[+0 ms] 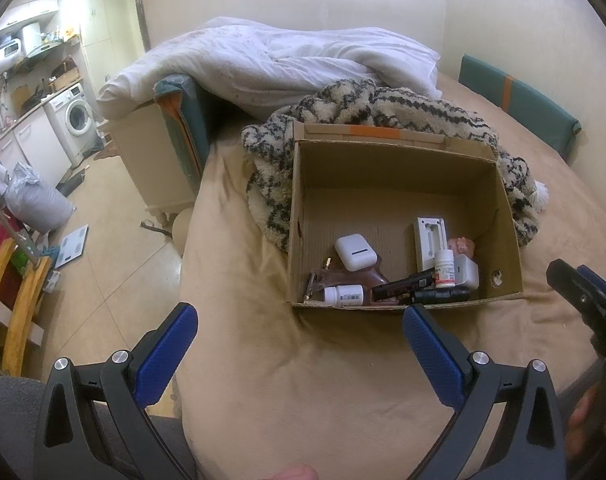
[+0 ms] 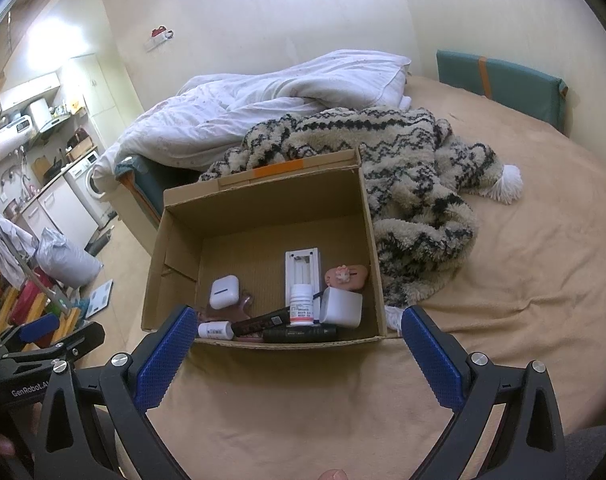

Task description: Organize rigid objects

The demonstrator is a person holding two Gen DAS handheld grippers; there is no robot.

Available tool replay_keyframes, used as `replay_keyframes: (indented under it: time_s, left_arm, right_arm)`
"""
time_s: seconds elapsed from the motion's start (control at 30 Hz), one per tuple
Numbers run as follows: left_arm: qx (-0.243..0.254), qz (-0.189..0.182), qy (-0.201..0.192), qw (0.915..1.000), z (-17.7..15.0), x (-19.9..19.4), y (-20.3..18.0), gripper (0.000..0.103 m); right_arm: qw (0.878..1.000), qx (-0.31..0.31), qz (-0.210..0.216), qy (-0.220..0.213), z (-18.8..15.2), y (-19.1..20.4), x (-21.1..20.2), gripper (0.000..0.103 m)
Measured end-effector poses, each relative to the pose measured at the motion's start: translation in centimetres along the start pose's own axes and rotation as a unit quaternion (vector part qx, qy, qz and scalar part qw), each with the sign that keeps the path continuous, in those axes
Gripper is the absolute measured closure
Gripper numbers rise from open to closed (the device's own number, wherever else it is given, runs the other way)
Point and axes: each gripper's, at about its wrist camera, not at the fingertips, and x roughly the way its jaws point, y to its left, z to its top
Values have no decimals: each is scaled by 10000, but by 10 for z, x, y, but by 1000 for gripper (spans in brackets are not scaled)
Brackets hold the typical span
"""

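Small items already inside cardboard box point(image 2: 263, 208) near bed's foot edge; none visible outside. Left tool point(image 1: 299, 344), right tool point(image 2: 299, 344) wide open, empty.

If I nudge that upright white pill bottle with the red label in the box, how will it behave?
The pill bottle stands upright on a narrow base, so it probably tips easily. It is round, so once down it likely rolls until it meets the black tube or white charger beside it. It looks like stiff, smooth plastic, possibly slippery between the right gripper pads.

The box point(image 2: 263, 208) sits on the bed point(image 2: 523, 260), blanket point(image 2: 415, 184) behind it, small items crowding its near wall.
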Motion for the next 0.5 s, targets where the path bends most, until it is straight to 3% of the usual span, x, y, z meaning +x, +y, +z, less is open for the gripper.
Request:
replay_keyframes:
  time_s: [0.5]
  left_arm:
    - [48,9,-29,10000,-1,-1,-2,1]
  right_arm:
    - [10000,1,-7,59,0,-3,1,0]
